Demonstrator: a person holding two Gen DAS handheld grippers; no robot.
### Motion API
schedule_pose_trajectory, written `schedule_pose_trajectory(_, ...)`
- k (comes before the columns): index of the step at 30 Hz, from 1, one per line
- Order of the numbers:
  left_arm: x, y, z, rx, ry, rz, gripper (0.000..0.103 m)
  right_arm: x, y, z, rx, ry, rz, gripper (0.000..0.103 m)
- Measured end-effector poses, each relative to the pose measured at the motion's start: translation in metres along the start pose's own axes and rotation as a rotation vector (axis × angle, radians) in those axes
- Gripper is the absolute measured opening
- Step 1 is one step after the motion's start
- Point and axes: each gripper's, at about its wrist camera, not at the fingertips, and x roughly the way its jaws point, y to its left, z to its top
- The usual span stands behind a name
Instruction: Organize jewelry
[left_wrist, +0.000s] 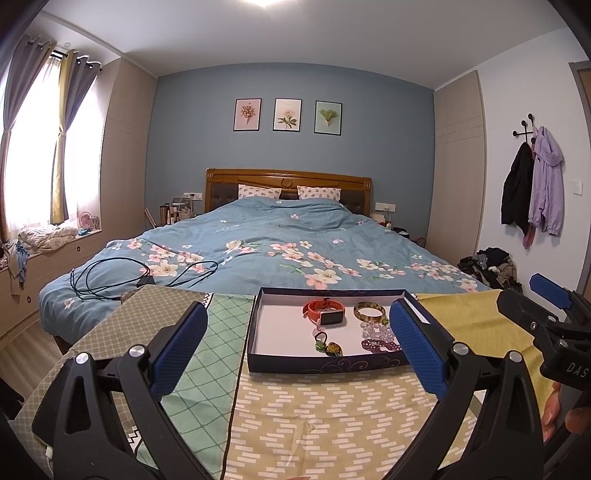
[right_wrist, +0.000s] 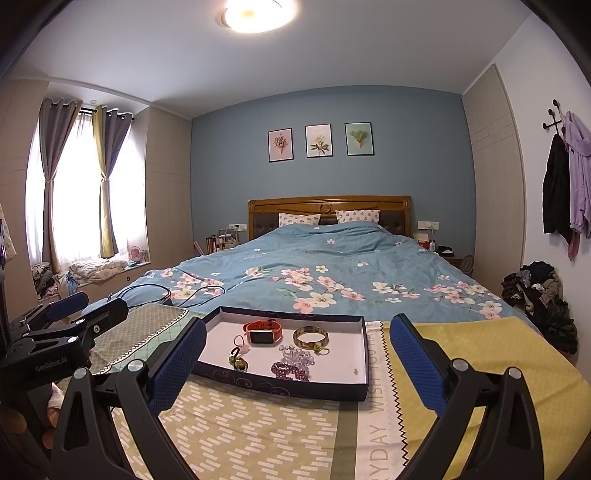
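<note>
Tray (right_wrist: 364, 347): shallow, dark blue outside, white inside, set on a patterned cloth (right_wrist: 258, 424) at the foot of a bed (right_wrist: 332, 266).

Contents, all lying loose on the tray floor:
- Watch (right_wrist: 263, 331), orange strap, rear centre.
- Bangle (right_wrist: 310, 337), gold-toned, just right of the watch.
- Clear beads (right_wrist: 297, 356), in front of the bangle, touching or nearly touching the purple beads (right_wrist: 290, 371) at the front.
- Small ring with pink piece (right_wrist: 240, 340), left of the watch; green and amber pieces (right_wrist: 238, 361) in front of it.
- Tiny item (right_wrist: 356, 371) alone at the right wall, too small to identify.

Left gripper (left_wrist: 295, 350): spread wide, nothing between its fingers, held short of the tray's near wall.
Right gripper (right_wrist: 295, 362): likewise spread and holding nothing, facing the tray from the near side.

Stage: every piece in view already sits inside the tray, none on the cloth. This fits either jewelry gathered in and the work near its end, or a heap awaiting sorting within the tray or removal elsewhere; the views do not settle which. No step is shown in hand.

Handling note: beads and small rings lie close together, so any pick needs a narrow, well-aimed pinch to avoid dragging neighbours.
</note>
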Motion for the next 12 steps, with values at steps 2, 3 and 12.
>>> schedule_pose_trajectory(2, -0.001, -0.001, 0.000, 0.009, -0.002, 0.008, 0.097, 0.001, 0.000, -0.001, 0.000, 0.004, 0.000, 0.096)
schedule_pose_trajectory(3, -0.002, -0.002, -0.001, 0.010, -0.004, 0.011, 0.097, 0.001, 0.000, -0.001, 0.001, 0.006, 0.002, 0.096)
schedule_pose_trajectory(12, 0.019, 0.007, -0.007, -0.009, 0.115, -0.012, 0.097, 0.017, -0.027, -0.011, 0.011, 0.113, -0.028, 0.096)
